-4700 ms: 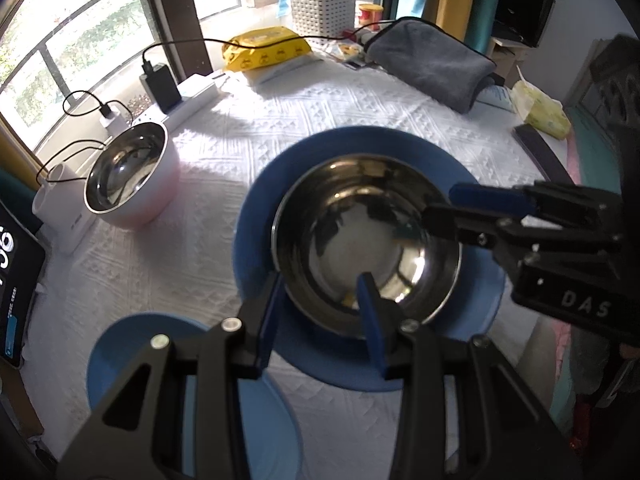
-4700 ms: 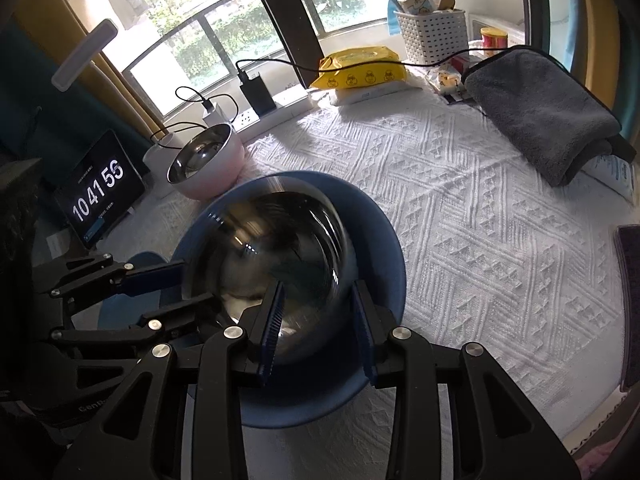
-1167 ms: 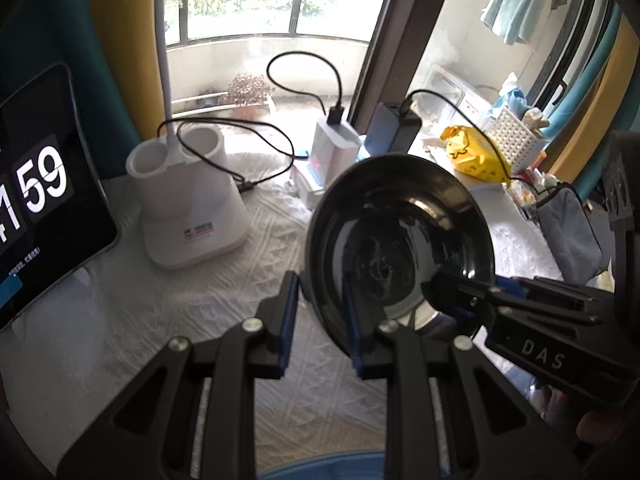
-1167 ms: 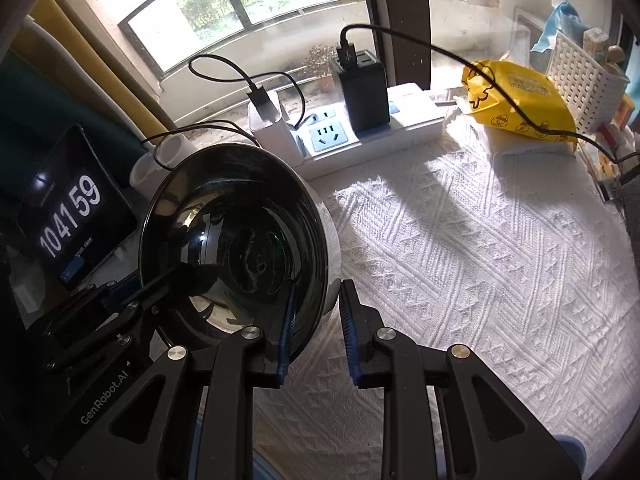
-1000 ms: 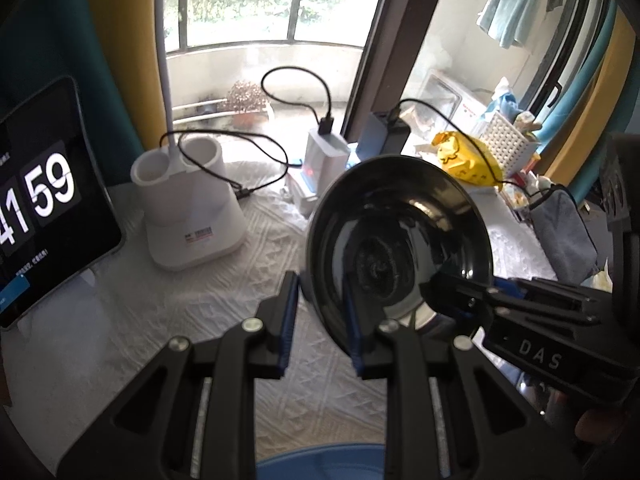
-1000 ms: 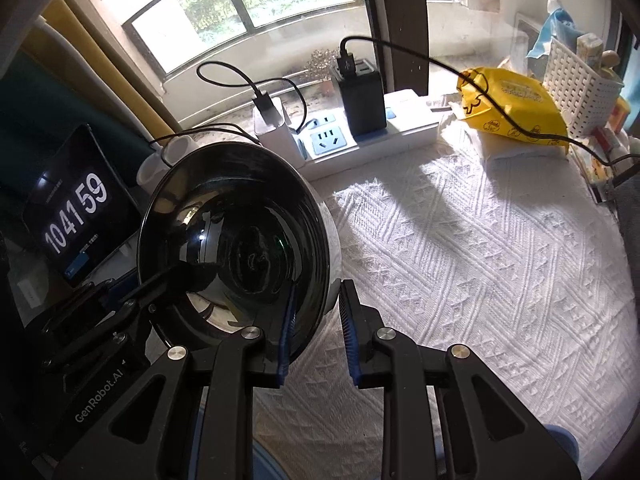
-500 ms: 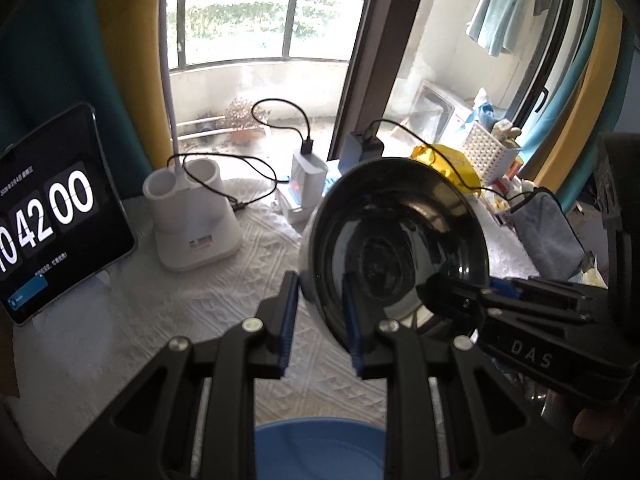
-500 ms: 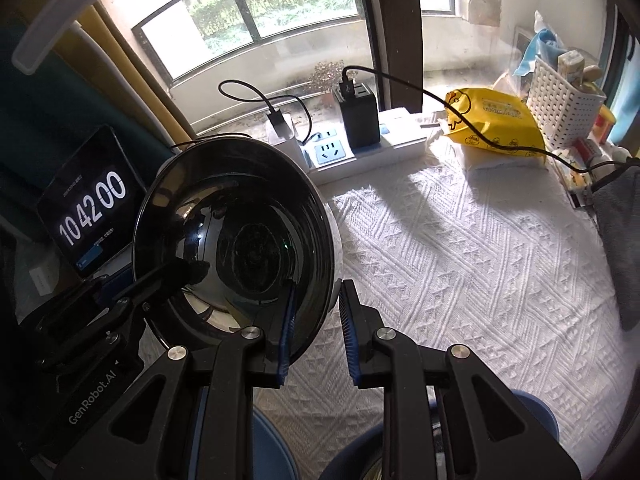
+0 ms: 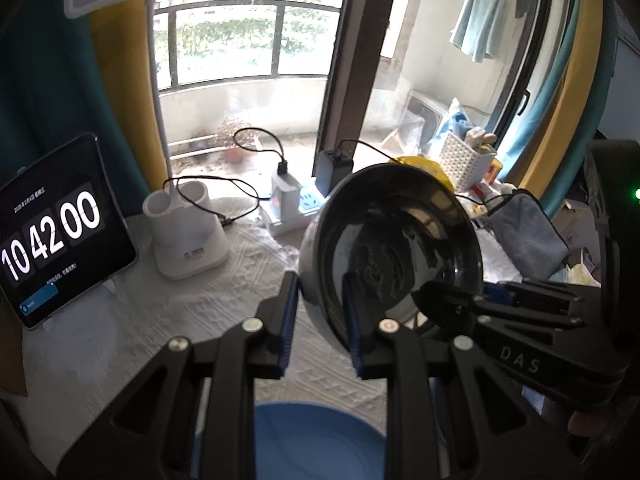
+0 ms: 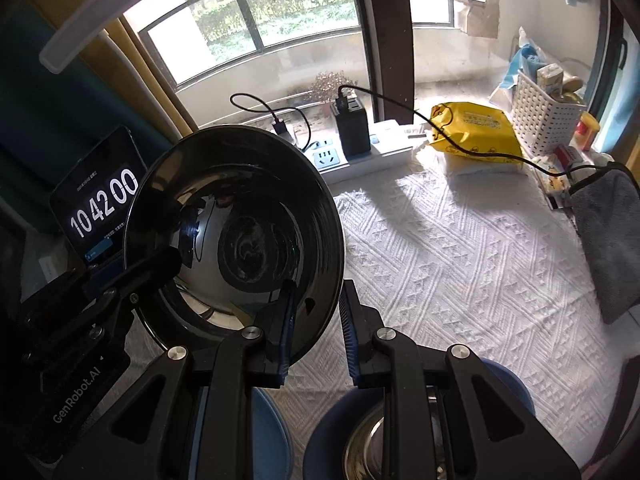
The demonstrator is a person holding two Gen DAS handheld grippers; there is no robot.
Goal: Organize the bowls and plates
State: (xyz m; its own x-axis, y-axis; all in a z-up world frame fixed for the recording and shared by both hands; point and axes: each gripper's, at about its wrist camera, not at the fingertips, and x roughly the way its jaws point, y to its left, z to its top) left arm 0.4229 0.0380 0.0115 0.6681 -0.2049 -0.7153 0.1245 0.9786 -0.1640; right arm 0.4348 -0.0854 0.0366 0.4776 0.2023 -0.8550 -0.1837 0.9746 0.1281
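In the left wrist view, the left gripper [image 9: 319,316] is nearly closed on the near rim of a steel bowl [image 9: 390,240], one pad inside the wall and one outside, and the bowl hangs clear above the white tablecloth [image 9: 132,320], tipped so that its dark mirrored hollow faces the camera. The right gripper [image 9: 430,302] reaches in from the right of the picture and pinches the rim on that side, so both hands carry the one bowl between them. Directly below the left fingers, at the bottom edge, lies a blue plate [image 9: 316,440]; a tablet clock [image 9: 56,236] and a white lamp base [image 9: 188,232] stand to the left, well apart from the bowl. In the right wrist view, the right gripper [image 10: 318,320] likewise shows its jaws almost shut over the bowl's [image 10: 236,240] lower right rim, with the left gripper [image 10: 160,266] gripping the opposite edge from the left. This view adds what the other hides: a second blue plate [image 10: 508,392] below the right fingers, holding another steel bowl [image 10: 368,436], beside the first blue plate [image 10: 264,420]. The next move likely turns on this: the carried bowl sits above and slightly beyond both plates, so either landing place lies down and back toward the hands, and the bowl must be levelled before lowering.
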